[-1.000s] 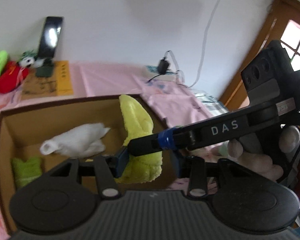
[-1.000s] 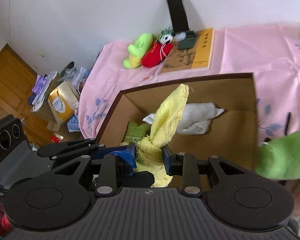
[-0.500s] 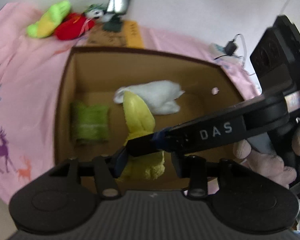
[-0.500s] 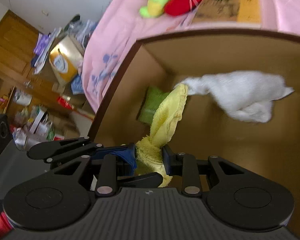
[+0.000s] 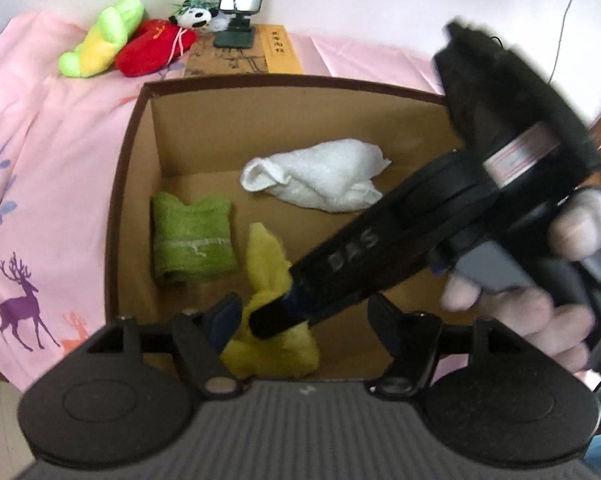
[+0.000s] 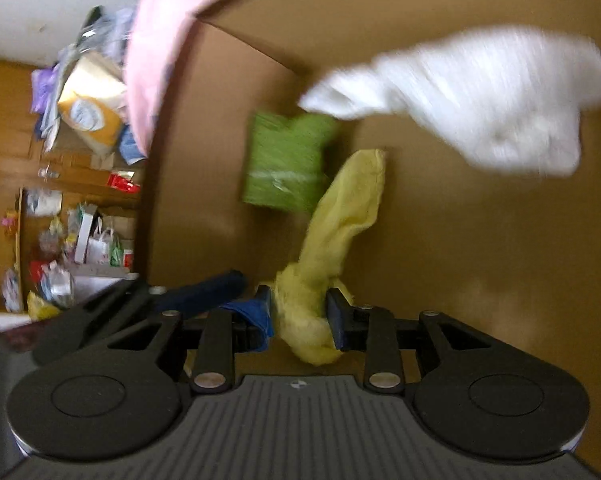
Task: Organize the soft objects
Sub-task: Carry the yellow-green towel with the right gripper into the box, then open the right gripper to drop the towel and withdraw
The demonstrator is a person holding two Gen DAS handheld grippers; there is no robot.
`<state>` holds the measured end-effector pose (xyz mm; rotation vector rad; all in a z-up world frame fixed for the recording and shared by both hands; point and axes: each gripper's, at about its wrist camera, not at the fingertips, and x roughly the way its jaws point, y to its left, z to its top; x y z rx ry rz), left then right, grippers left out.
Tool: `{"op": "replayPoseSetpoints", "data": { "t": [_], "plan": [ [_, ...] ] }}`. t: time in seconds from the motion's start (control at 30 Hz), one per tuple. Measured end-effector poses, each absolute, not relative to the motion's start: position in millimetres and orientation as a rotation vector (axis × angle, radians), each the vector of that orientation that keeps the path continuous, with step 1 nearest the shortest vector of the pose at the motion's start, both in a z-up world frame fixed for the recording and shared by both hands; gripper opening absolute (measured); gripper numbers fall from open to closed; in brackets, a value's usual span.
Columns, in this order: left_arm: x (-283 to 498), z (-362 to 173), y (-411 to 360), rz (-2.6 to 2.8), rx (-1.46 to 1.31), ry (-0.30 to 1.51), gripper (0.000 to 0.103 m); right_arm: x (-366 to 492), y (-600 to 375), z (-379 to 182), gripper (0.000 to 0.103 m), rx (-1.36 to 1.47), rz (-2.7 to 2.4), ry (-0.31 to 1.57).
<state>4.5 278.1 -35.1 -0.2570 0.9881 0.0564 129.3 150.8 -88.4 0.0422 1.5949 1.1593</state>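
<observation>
Item: yellow towel (image 6: 342, 216), 1 bunched cloth, low inside the cardboard box (image 5: 128, 184), near its front wall.
Neighbours: green towel (image 5: 192, 240) folded just left of it; white towel (image 5: 320, 180) further back, apart.
Right gripper (image 6: 300, 316): narrow, pads pinching the towel's bunched end; jaws have just been easing apart.
Left gripper (image 5: 304, 320): wide, jaws have just been opening; the towel lies between them, the pads not pressing on it.
Long axis: runs from the pinched end toward the box's far wall, free tip pointing at the green towel.
Risk: if released here, the towel will probably slump in a crumpled heap, its tip draping over the green towel.
Risk: withdrawing fingers may snag the loops and drag it.
</observation>
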Motion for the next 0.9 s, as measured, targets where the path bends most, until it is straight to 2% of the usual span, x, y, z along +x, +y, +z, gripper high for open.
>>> {"op": "replayPoseSetpoints", "data": {
  "t": [0.2,0.47,0.9],
  "plan": [
    [6.3,-30.3,274.1,0.057,-0.204,0.988,0.071,134.1,142.3,-92.7,0.015,0.188,1.178,1.684],
    [10.7,-34.2,274.0,0.076,-0.207,1.007,0.071,142.9,116.3,-85.4,0.015,0.272,1.164,1.689],
    [-0.4,-9.7,255.4,0.137,-0.147,0.957,0.071,137.2,74.7,-52.8,0.016,0.359,1.113,1.469]
  ]
}}
